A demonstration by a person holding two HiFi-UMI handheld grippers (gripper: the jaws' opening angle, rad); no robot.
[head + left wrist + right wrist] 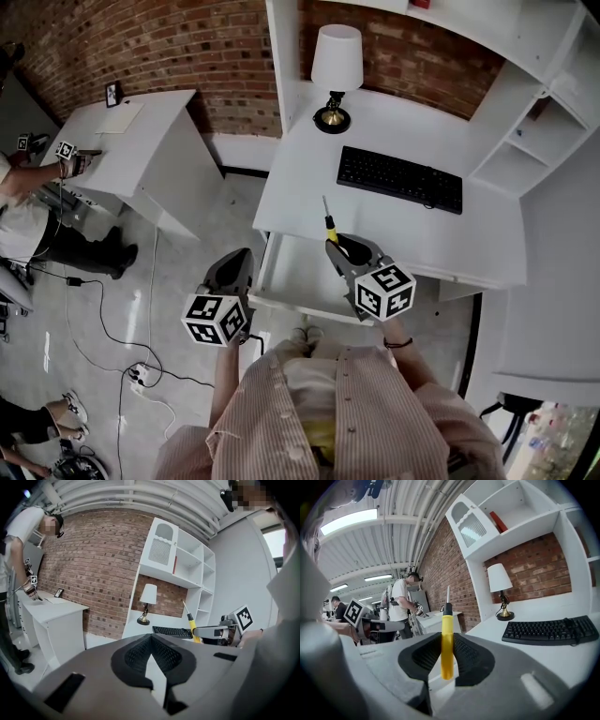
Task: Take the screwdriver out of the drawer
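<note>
The screwdriver (329,225) has a yellow handle and a thin metal shaft and stands roughly upright. My right gripper (336,246) is shut on its handle, above the open white drawer (298,274) under the desk. In the right gripper view the yellow handle (447,644) sits clamped between the dark pads, its tip pointing up. My left gripper (246,255) hangs to the left of the drawer, jaws closed with nothing between them (151,639). The left gripper view also catches the screwdriver (191,620) in the right gripper (206,632).
On the white desk (309,169) lie a black keyboard (400,178) and a lamp (336,66). White shelves (534,141) rise at the right. A second white desk (141,150) stands at the left, with another person (28,187) beside it. Cables (112,337) cross the floor.
</note>
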